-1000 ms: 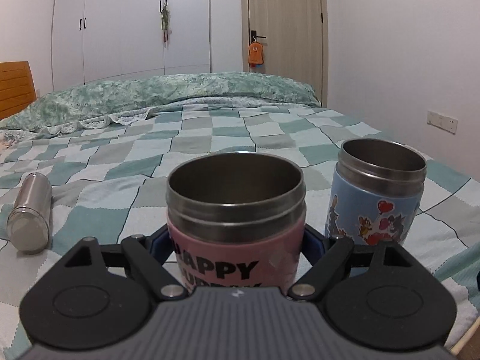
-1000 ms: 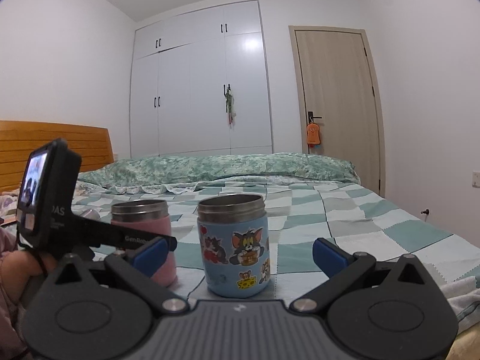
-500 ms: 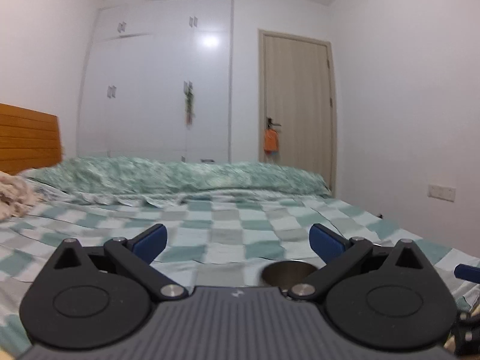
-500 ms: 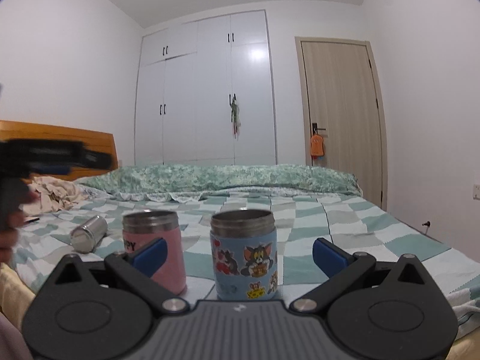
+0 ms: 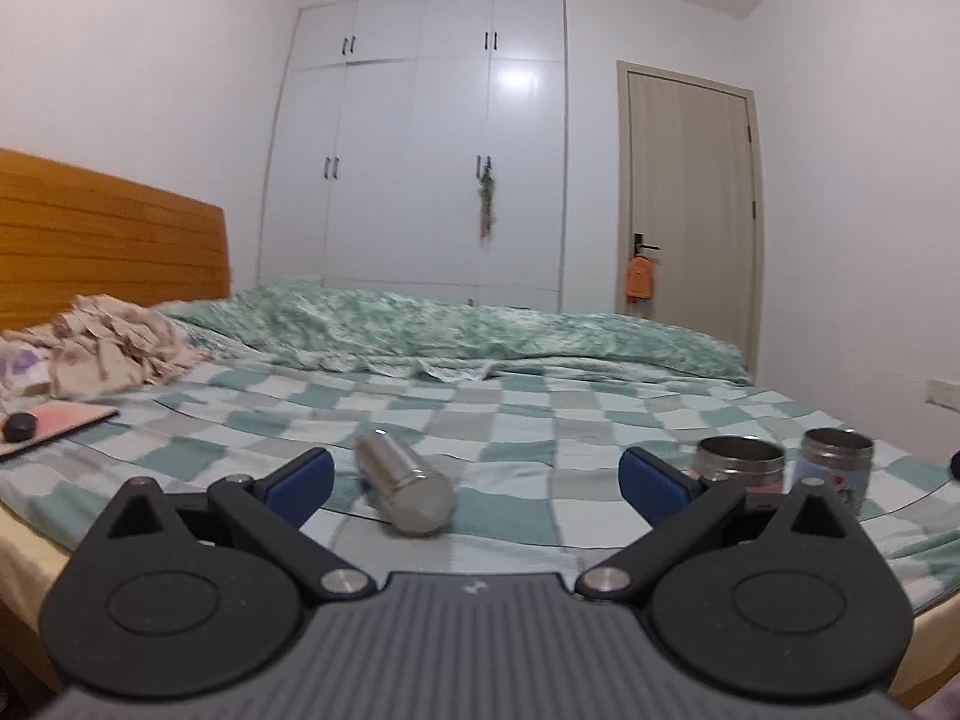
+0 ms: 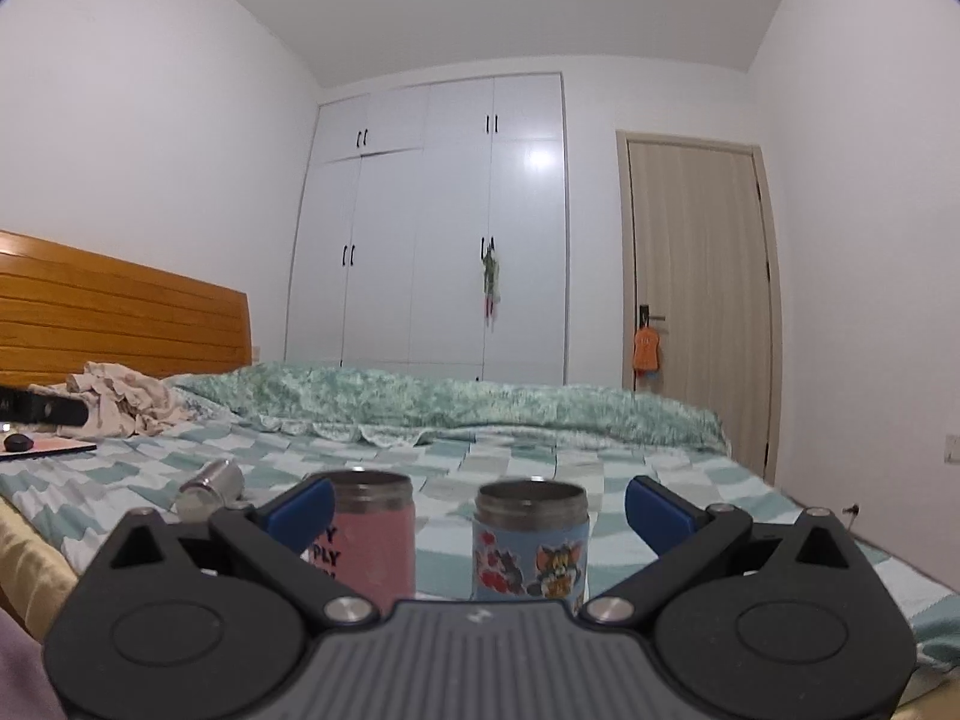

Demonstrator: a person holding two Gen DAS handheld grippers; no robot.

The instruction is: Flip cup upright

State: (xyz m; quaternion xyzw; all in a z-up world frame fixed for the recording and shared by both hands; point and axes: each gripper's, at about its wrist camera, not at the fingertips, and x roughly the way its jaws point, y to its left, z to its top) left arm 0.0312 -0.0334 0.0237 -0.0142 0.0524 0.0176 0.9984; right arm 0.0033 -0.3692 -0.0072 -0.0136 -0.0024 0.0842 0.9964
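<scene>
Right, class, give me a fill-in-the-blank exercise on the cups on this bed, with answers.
1. The plain steel cup lies on its ____.
2. The pink-sleeved steel cup stands ____.
3. In the right wrist view, the blue cartoon-sleeved steel cup stands to the ____ of the pink one.
4. The left gripper has its jaws ____.

Answers: side; upright; right; open

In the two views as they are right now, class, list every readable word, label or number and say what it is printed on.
"PLY": black letters on the pink cup, part of a word cut off by the right gripper; the lines above and below are unreadable.
Blue cup: cartoon stickers only, no words.
Steel cup: no text visible.
</scene>
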